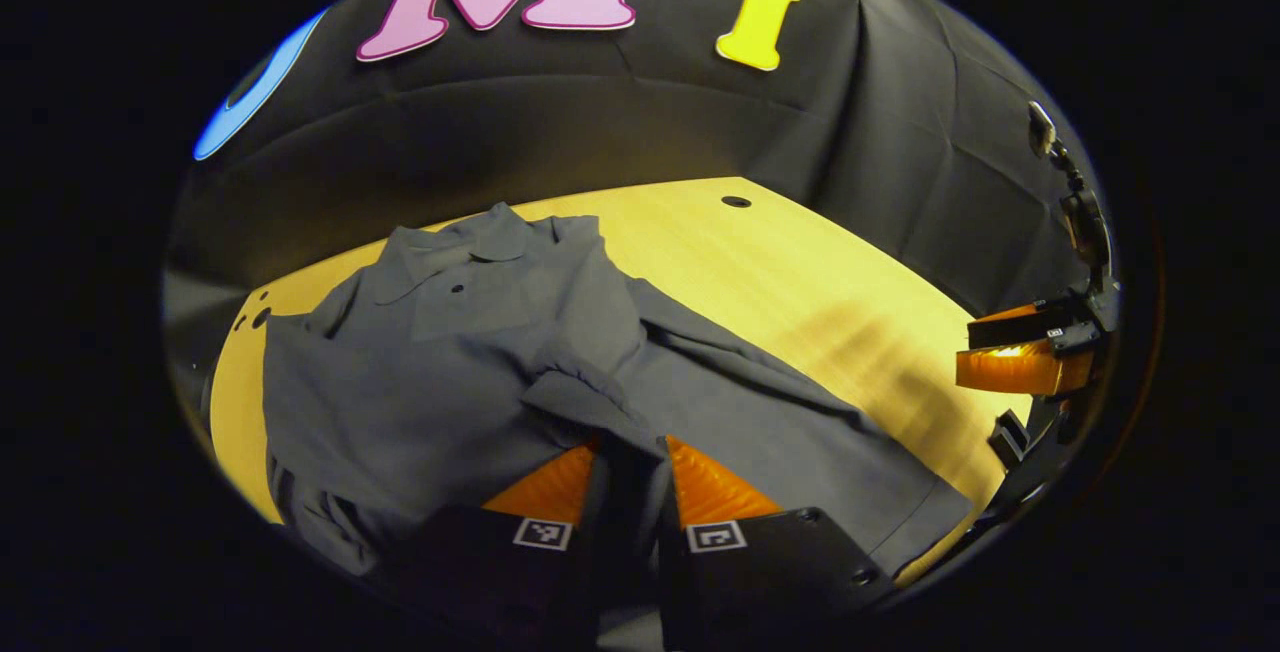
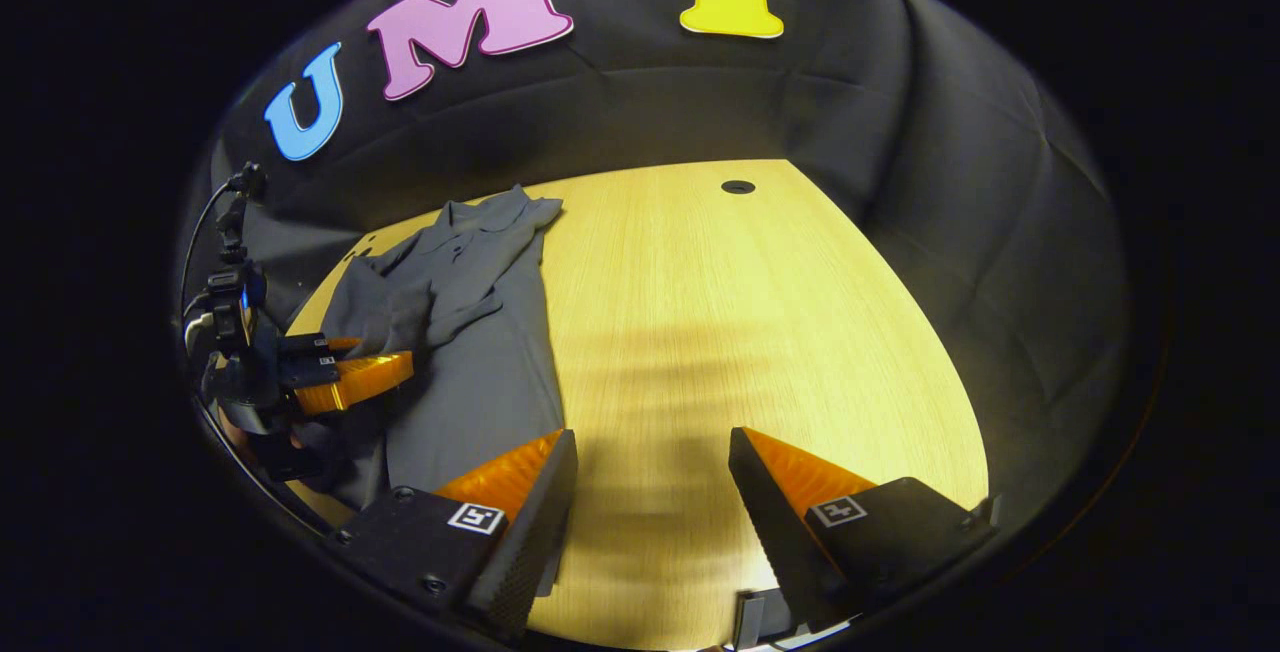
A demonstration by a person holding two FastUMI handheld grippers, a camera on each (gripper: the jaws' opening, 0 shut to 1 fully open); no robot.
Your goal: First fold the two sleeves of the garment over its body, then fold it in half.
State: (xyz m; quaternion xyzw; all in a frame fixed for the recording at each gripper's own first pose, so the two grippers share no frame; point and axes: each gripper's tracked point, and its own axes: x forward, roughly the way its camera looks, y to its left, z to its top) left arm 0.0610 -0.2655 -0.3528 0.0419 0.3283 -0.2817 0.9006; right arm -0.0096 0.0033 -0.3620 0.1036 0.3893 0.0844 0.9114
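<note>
Garment (image 1: 470, 372): grey collared shirt, flat on the wooden table (image 1: 800, 272), collar toward the booth wall, body spread toward the near edge. One sleeve (image 1: 590, 382) already across the chest, its cuff gathered just ahead of the left gripper (image 1: 630, 462). Fingers of that gripper nearly together with a fold of grey cloth between them; looks pinched on the sleeve fabric, though actual pressure from both pads hard to confirm from this angle. Same gripper seen from the right gripper view (image 2: 370, 372), low over the shirt's near side.

Right gripper (image 2: 650, 472): jaws wide apart, nothing between them, over bare table beside the shirt's edge, well apart from the cloth.

Step in hand, by judgement: first sleeve fold, at or near its laying-down. Second sleeve not clearly made out, its position uncertain.

Next move calls for: release of the cuff once flat on the body, then a reach to the other shoulder side, a low pinch on the remaining sleeve, and a carry across without dragging the body or disturbing the fold already made.
</note>
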